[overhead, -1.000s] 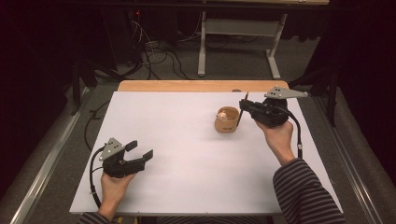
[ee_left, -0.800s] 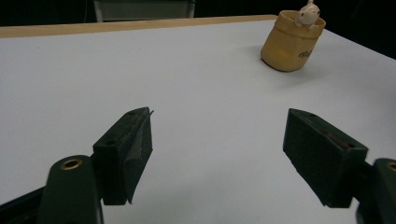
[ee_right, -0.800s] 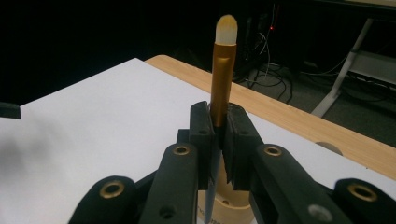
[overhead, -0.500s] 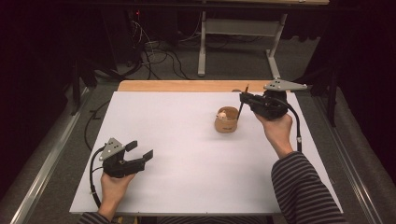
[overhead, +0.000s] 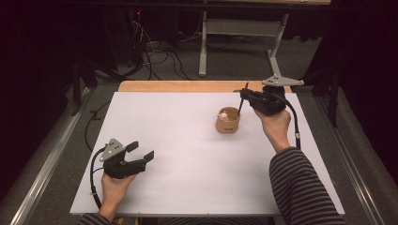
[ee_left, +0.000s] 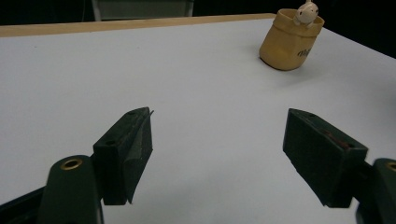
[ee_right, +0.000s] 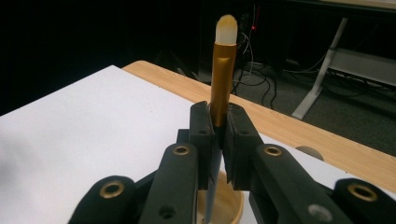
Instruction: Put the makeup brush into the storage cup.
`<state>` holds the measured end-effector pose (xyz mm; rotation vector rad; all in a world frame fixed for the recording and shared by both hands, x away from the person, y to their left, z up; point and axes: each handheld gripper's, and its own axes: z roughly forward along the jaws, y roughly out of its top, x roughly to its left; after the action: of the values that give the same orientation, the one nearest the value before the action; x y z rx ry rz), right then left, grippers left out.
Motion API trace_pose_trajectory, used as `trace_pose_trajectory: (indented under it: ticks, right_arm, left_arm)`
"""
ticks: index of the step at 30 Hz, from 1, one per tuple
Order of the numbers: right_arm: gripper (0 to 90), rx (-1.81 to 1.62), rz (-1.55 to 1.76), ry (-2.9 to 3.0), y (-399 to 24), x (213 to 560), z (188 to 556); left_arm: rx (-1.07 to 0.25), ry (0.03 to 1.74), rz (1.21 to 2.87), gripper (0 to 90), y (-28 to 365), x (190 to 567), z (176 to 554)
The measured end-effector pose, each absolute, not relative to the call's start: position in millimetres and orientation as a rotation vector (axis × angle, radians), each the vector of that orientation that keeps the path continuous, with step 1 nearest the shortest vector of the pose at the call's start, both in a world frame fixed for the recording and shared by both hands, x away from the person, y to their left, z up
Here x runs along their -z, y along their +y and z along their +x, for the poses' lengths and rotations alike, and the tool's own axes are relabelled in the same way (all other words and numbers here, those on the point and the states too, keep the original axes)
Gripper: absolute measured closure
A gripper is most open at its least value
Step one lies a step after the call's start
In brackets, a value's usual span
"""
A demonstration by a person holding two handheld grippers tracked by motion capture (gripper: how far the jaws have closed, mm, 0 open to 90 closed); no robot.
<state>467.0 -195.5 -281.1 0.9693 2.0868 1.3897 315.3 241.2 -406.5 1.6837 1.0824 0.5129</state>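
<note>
A small tan cup with a little pale figure on its rim stands right of the middle of the white table. My right gripper is just right of the cup and a little above it. It is shut on a thin brush, which stands nearly upright. In the right gripper view the brush has a gold ferrule and a pale bristle tip pointing up, pinched between the jaws, with the cup's mouth below. My left gripper rests at the front left, open, with nothing between its jaws; the cup lies far ahead of it.
A wooden strip borders the table's far edge. Beyond it are floor cables and a desk frame's legs. A striped sleeve lies over the table's front right.
My right gripper has shifted slightly toward the far edge with the brush still in it. The left gripper and the cup have stayed put.
</note>
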Motion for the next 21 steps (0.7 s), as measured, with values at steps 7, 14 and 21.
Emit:
trace_pose_trajectory:
  ticks: [7,14,21]
  right_arm:
    - [85.5,-1.387,0.997,2.061,-193,281,473]
    - [85.4,-1.36,1.021,2.063,-186,283,480]
    - [85.4,-1.332,1.044,2.066,-184,289,486]
  left_arm:
    - [-0.513,1.081,1.685,24.6,241,406,315]
    - [-0.514,1.071,1.684,24.8,241,406,314]
    - [-0.514,1.069,1.687,24.8,240,406,315]
